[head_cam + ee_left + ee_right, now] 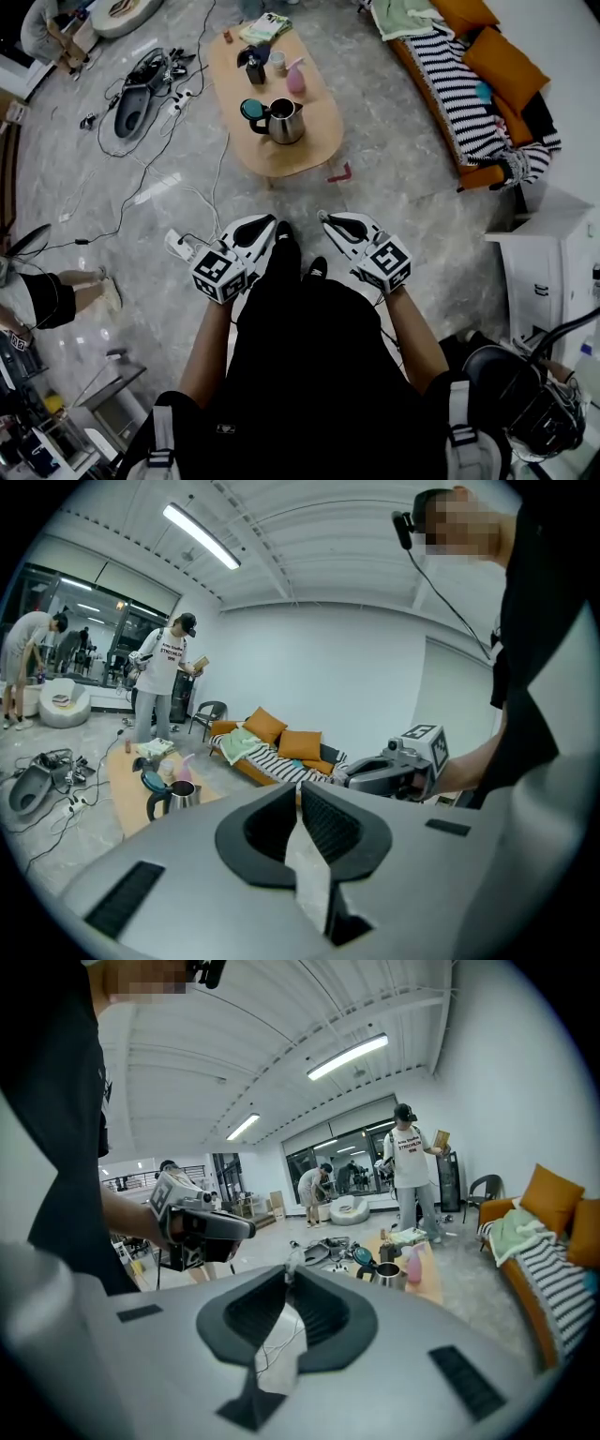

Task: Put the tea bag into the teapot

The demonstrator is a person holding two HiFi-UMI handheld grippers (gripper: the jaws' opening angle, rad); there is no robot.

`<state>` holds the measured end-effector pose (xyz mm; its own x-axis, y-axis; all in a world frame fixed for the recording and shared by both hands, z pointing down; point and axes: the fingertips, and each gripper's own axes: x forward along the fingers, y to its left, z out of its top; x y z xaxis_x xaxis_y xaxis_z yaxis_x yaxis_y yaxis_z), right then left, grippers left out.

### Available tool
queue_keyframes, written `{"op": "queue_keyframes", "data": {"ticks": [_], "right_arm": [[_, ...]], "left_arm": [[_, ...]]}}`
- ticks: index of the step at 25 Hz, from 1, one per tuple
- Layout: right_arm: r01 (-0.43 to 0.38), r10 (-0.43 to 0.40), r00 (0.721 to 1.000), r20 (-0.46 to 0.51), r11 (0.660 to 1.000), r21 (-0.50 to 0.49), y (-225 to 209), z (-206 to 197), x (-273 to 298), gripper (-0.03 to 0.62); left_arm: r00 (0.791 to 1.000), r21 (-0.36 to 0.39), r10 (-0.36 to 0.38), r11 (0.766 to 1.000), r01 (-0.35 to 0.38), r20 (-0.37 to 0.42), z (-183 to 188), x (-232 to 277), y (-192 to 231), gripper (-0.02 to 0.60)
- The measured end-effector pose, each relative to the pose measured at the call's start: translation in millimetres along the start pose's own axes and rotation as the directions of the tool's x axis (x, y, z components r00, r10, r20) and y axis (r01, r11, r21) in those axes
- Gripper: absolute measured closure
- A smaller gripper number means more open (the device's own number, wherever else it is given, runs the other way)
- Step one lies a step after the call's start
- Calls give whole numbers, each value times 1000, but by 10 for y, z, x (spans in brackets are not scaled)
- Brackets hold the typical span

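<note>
Your left gripper (pixel 271 221) is clenched empty; your right gripper (pixel 324 217) pinches a pale scrap, likely the tea bag (pixel 292 1260). The teapot (pixel 286 120) sits well ahead: carrying and dropping remain.

**Recording lab dressed as a lounge**
Right of the wooden counter (pixel 323 127), a cushioned sofa (pixel 497 61); left of it, cables (pixel 173 94) sprawl over the floor (pixel 394 197).
</note>
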<state>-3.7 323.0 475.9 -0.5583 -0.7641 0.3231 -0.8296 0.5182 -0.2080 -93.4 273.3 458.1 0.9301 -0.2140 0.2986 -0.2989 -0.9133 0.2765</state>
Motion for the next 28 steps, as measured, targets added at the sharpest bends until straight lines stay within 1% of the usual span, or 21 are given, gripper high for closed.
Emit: {"op": "queue_keyframes", "data": {"ticks": [7, 12, 17, 21, 28], "right_arm": [[36, -37, 999, -37, 999, -25, -197, 82, 242, 554], [73, -74, 997, -18, 997, -10, -390, 273, 444, 554], [114, -114, 993, -23, 993, 19, -572, 345, 620, 554], [154, -154, 988, -23, 988, 29, -679, 423, 843, 554], [179, -178, 984, -19, 984, 18, -777, 577, 1157, 554]], "left_arm": [[998, -21, -53, 998, 52, -22, 17, 190, 293, 555], [994, -22, -100, 995, 99, -49, 93, 383, 593, 555], [985, -18, -162, 987, 162, -63, 218, 614, 831, 555], [975, -15, -208, 978, 207, -74, 270, 680, 1064, 555], [967, -5, -248, 969, 248, -64, 390, 762, 1359, 555]]}}
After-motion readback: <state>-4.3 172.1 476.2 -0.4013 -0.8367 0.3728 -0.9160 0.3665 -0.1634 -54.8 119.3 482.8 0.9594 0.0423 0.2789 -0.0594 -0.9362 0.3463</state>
